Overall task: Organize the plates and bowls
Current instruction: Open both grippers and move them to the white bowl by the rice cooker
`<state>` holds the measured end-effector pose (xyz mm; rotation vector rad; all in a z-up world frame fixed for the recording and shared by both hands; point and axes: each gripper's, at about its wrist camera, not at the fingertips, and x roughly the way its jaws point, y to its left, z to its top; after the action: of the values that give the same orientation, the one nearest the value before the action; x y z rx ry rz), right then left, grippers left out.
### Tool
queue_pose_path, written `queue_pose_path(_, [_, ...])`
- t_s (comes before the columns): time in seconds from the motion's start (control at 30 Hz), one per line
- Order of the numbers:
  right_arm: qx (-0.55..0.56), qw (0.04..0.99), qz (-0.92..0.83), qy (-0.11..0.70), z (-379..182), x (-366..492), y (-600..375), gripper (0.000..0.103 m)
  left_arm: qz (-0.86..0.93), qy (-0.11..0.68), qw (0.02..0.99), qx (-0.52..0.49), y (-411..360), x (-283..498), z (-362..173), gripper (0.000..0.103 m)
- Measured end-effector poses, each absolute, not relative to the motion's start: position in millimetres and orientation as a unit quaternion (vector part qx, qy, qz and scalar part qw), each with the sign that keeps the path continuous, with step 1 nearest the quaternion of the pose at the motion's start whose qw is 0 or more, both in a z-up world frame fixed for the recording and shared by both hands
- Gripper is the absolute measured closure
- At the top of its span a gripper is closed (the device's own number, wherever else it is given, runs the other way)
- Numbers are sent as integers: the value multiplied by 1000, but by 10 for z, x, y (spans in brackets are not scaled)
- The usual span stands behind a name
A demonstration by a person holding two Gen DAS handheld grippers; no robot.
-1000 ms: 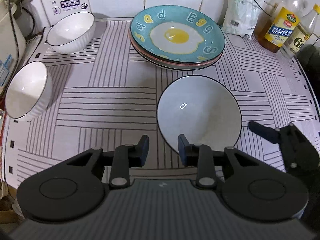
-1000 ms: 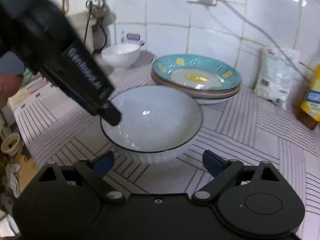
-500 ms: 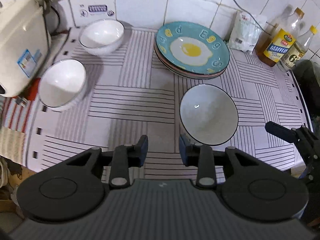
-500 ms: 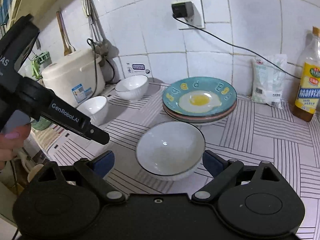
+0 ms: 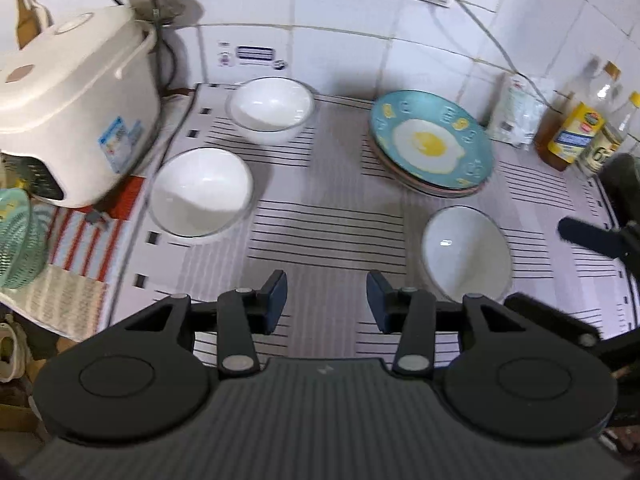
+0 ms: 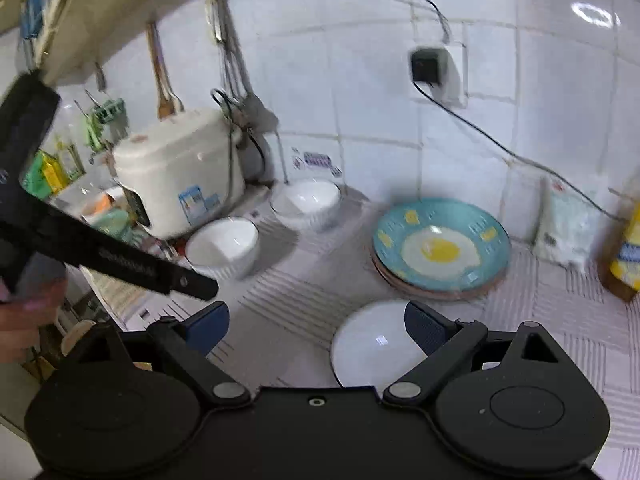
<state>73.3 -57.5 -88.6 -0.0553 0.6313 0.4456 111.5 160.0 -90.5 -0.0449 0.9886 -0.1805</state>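
Three white bowls stand on a striped mat: one at the back left (image 5: 270, 108) (image 6: 306, 202), one at the left (image 5: 202, 192) (image 6: 222, 246), one at the front right (image 5: 466, 252) (image 6: 374, 346). A stack of plates topped by a blue fried-egg plate (image 5: 430, 144) (image 6: 440, 246) stands at the back right. My left gripper (image 5: 326, 306) is open and empty, high above the mat's front. My right gripper (image 6: 316, 326) is open and empty above the front right bowl.
A cream rice cooker (image 5: 68, 100) (image 6: 180, 178) stands at the left by the tiled wall. A white bag (image 5: 516, 110) and oil bottles (image 5: 572, 132) stand at the back right. A green basket (image 5: 18, 240) sits at the far left edge.
Both grippers have risen and pulled back from the counter, so more of the counter and wall shows. The bowls and plates have not moved. Both stay open.
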Motion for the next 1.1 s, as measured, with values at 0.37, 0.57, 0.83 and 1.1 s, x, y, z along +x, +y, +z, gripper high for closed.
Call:
queue_pose_path(0.37, [-62,932,258,247,-972,1059,14,6,0,478,878,-28,2207,1541,-1112,54])
queue_pose_path(0.57, [-32,926,293,235,-1092,1352,248,9,37,473,879,-39,2515,1732,-1335,54])
queue_pose_path(0.83, [-22,909,314,272,-1354,1764,643,14,60,472,877,-65,2770,2021,-1688,54])
queue_pose_path(1.1, [10,892,268,365,-1697,2230,857,32,70,481,871,-68,2836,2216,-1954,56])
